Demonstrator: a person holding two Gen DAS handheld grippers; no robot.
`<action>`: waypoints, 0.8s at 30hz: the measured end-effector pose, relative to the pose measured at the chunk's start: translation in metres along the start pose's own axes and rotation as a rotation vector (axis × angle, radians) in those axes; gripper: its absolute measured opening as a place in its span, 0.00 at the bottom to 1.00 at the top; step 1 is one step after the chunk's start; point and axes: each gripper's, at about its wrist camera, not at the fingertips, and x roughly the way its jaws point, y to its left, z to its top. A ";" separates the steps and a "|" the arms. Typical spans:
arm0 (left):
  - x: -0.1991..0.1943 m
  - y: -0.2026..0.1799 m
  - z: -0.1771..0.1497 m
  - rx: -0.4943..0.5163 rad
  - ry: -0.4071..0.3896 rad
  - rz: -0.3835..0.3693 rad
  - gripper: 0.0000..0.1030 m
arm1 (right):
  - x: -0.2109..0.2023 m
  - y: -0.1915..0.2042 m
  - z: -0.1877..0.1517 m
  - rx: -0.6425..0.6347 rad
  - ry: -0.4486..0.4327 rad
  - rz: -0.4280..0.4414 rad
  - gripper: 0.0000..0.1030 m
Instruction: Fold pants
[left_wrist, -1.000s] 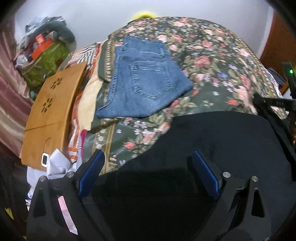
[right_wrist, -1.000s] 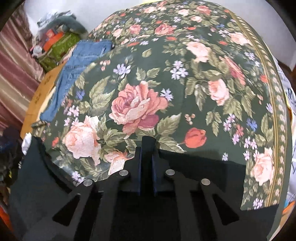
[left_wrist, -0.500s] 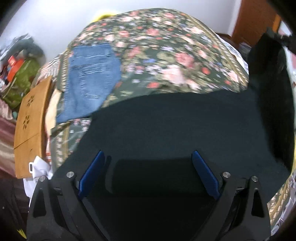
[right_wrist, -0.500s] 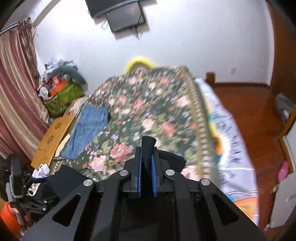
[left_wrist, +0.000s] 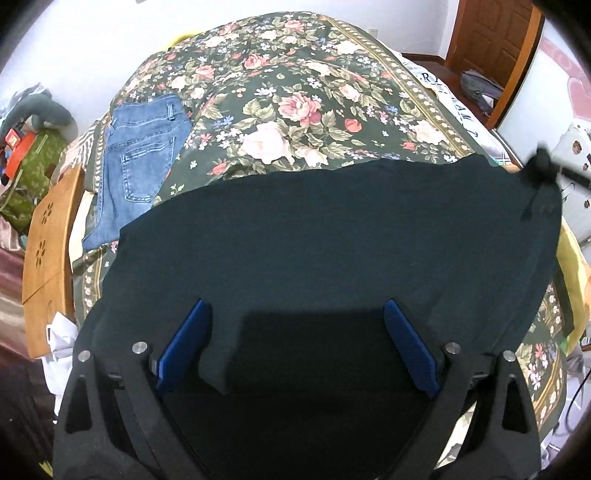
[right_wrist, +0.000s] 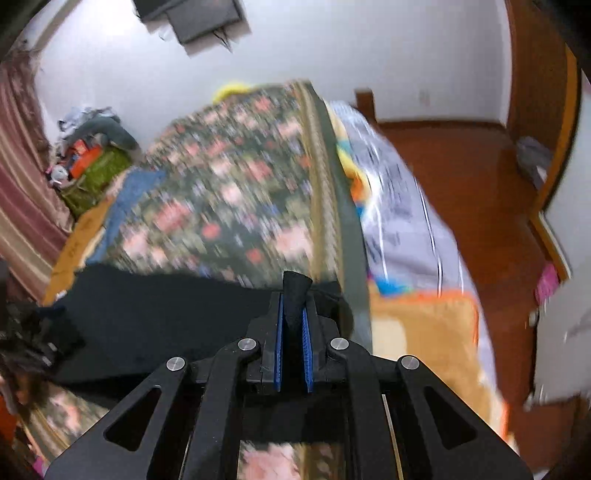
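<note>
Black pants (left_wrist: 332, 240) edge pinched in right gripper (right_wrist: 293, 325) jaws

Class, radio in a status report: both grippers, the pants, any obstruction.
Left hand-held gripper open over black pants. Right hand-held gripper shut on pants corner. Folded jeans lie apart on floral bedspread.

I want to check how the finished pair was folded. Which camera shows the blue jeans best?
The left wrist view: the blue jeans lie sharp and whole on the floral bedspread, back pocket visible. The right wrist view shows them only as a motion-blurred blue strip at the bed's far left.
</note>
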 end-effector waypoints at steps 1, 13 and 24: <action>0.000 -0.001 0.000 0.002 -0.003 0.005 0.94 | 0.003 -0.004 -0.008 0.004 0.016 -0.003 0.08; -0.006 0.004 -0.004 -0.026 -0.045 -0.006 0.95 | 0.020 -0.007 -0.061 -0.063 0.178 -0.169 0.35; -0.080 0.095 -0.018 -0.173 -0.267 0.088 0.95 | -0.037 0.087 0.000 -0.181 -0.036 -0.034 0.53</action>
